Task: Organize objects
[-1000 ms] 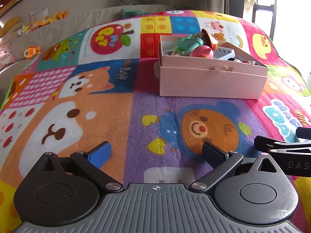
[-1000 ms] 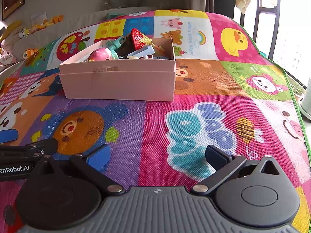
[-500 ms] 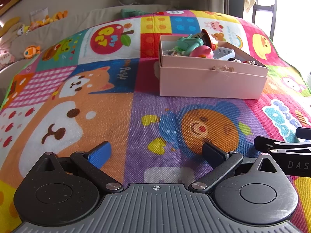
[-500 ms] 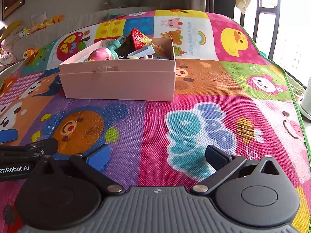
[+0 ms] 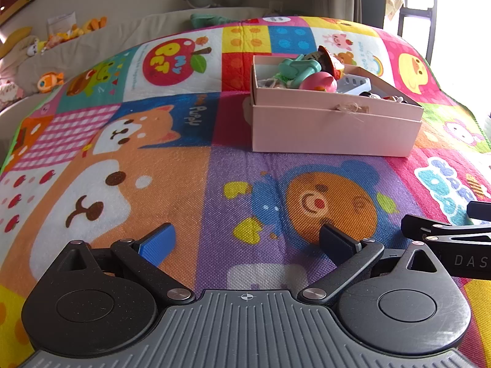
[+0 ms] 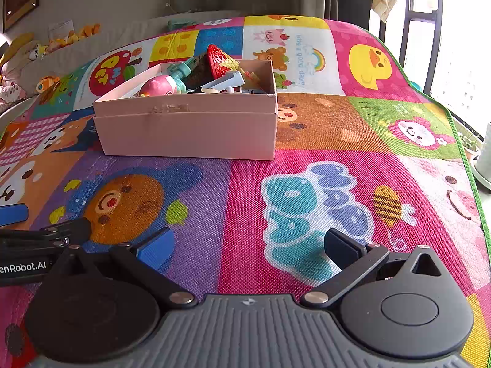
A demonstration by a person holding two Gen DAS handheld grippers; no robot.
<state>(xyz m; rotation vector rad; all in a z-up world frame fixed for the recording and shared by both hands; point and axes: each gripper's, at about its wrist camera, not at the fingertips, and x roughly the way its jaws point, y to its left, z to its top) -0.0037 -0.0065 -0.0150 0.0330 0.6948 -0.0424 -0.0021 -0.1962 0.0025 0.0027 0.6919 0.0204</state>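
My left gripper (image 5: pixel 247 240) rests low over the play mat (image 5: pixel 190 184), its fingers spread wide with nothing between them, one blue pad (image 5: pixel 158 240) over the orange dog panel and the dark one over the cartoon bear. My right gripper (image 6: pixel 248 243) sits just to the right of it, fingers likewise parted and empty, above the purple and magenta panels near the teal lettering. Each gripper shows at the edge of the other's view, close beside one another.

Farther out on the mat stands the pink box (image 5: pixel 334 128), a pale cardboard box seated inside its own lid, so a step line runs around the wall. A scuffed, torn patch marks the upper edge of the near wall. It is open on top and heaped with toys: a teal plastic toy (image 5: pixel 299 67) at the far left, a round pink toy (image 6: pixel 159 87) in front of it, a red cone-shaped piece (image 6: pixel 219 59) with a grid texture poking highest, and a pale grey-blue part (image 6: pixel 227 81) lying towards the right. Smaller bits lie beneath, too jumbled to name.

The box sits ahead and right of my left fingers, ahead and left of my right ones, well apart from both. Plush toys (image 5: pixel 50 79) line the far left beyond the mat.
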